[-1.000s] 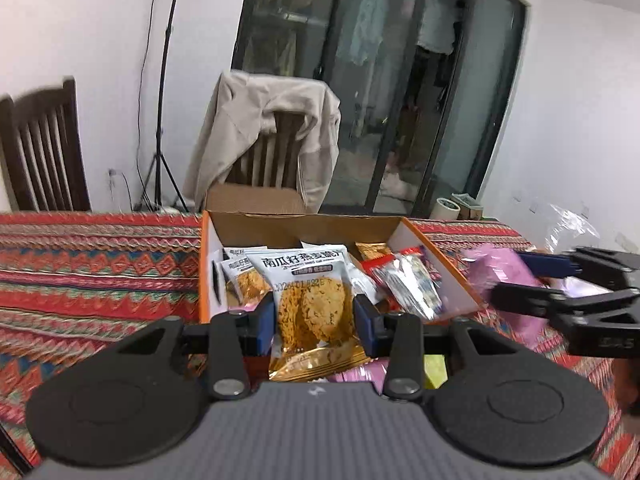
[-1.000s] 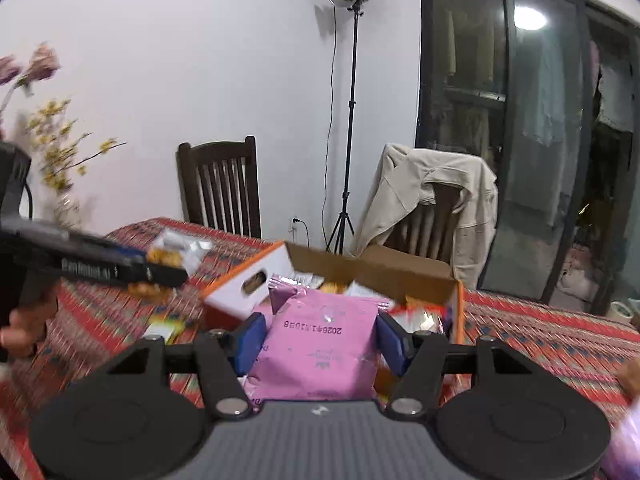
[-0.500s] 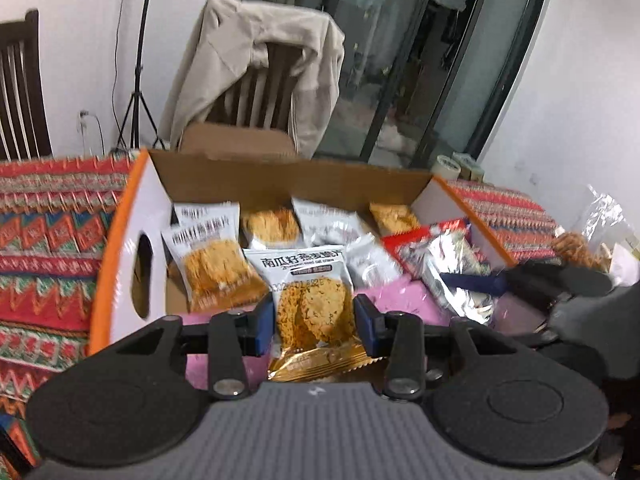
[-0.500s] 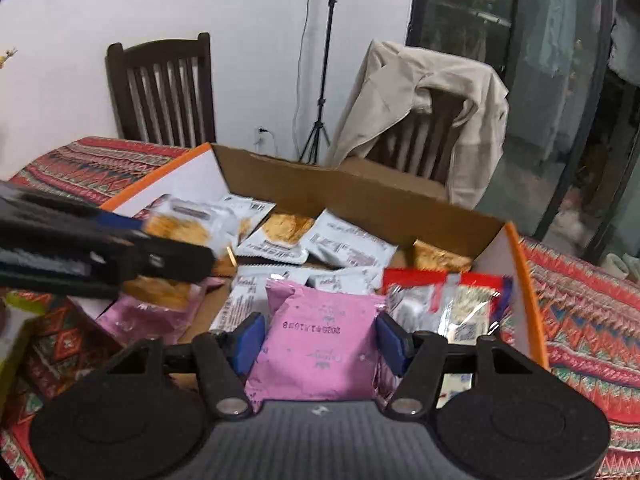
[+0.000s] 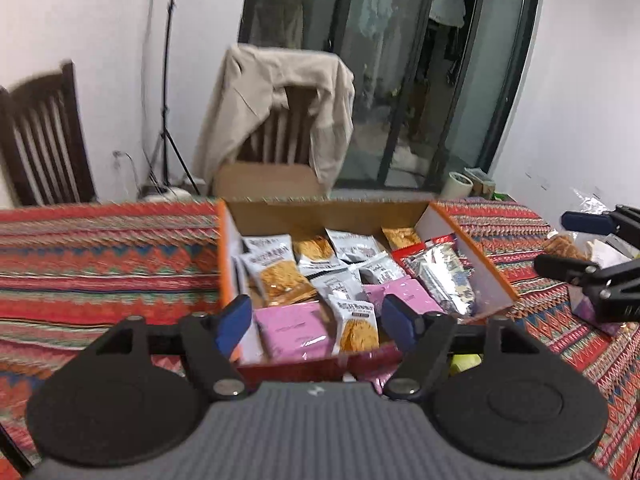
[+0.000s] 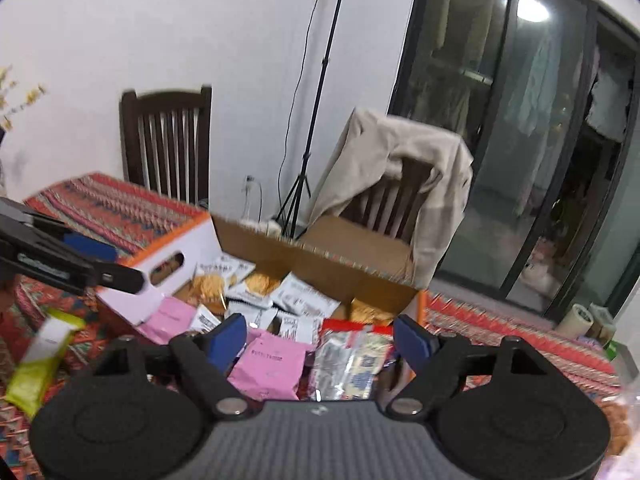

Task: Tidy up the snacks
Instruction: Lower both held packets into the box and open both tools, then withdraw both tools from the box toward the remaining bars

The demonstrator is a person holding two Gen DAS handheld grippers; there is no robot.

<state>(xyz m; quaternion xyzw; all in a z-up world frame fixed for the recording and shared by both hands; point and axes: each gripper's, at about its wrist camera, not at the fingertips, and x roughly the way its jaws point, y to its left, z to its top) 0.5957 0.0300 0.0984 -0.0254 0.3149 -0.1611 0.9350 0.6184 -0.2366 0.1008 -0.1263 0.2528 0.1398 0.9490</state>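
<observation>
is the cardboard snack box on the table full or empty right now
Partly full. The cardboard box holds biscuit packets, pink packets and a silver pack, but its brown back wall is bare above them.

Cardboard, foil, cloth and matt plastic

The box (image 5: 472,276) is brown raw cardboard inside, with smooth white and orange printed walls. In it lie glossy pink plastic packets (image 5: 294,330) and a crinkled silver foil bag (image 5: 440,276). Under the box, the tablecloth (image 5: 100,256) is woven patterned fabric. Behind the box, a dark wooden chair (image 6: 168,140) looks varnished; a soft beige jacket (image 5: 280,100) hangs on another.
</observation>
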